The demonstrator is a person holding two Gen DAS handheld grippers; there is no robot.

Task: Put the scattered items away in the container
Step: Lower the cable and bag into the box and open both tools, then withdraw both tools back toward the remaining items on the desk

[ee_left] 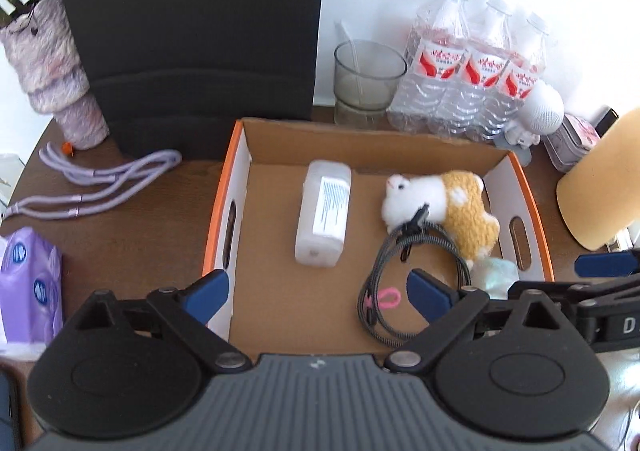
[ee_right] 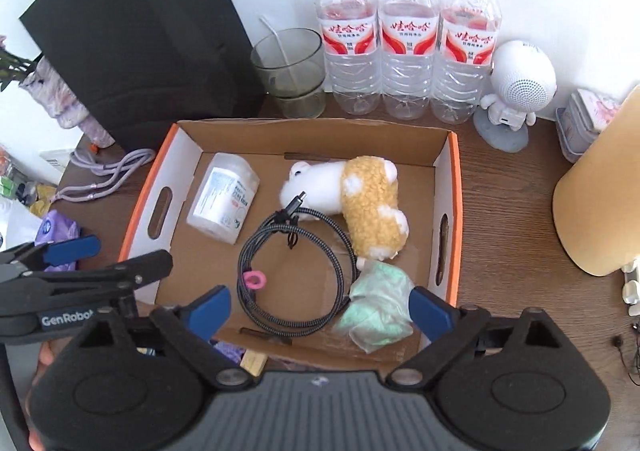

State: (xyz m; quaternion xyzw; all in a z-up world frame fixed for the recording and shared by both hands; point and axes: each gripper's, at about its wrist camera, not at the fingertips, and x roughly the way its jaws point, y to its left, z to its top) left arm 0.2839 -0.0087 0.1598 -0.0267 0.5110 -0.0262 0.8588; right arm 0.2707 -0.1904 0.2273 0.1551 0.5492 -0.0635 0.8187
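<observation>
1. Cardboard box (ee_right: 451,187) is sitting mid-table, already holding the coiled cable (ee_right: 296,271), green packet (ee_right: 378,311), plush toy (ee_right: 360,203) and white bottle (ee_right: 224,199).
2. Right gripper (ee_right: 320,307) is hovering over the near box edge, jaws spread wide, nothing between them.
3. Left gripper (ee_left: 318,291) is likewise standing wide open and gripping nothing.
4. Purple tissue pack (ee_left: 28,283) is lying outside, left of the box, nearest the left gripper.
5. Lilac cord (ee_left: 100,187) is lying farther left, long axis running left to right; judged the left hand's reach.

A home desk: water bottles (ee_right: 408,39), robot speaker (ee_right: 516,91), tissue pack (ee_left: 30,283)
</observation>
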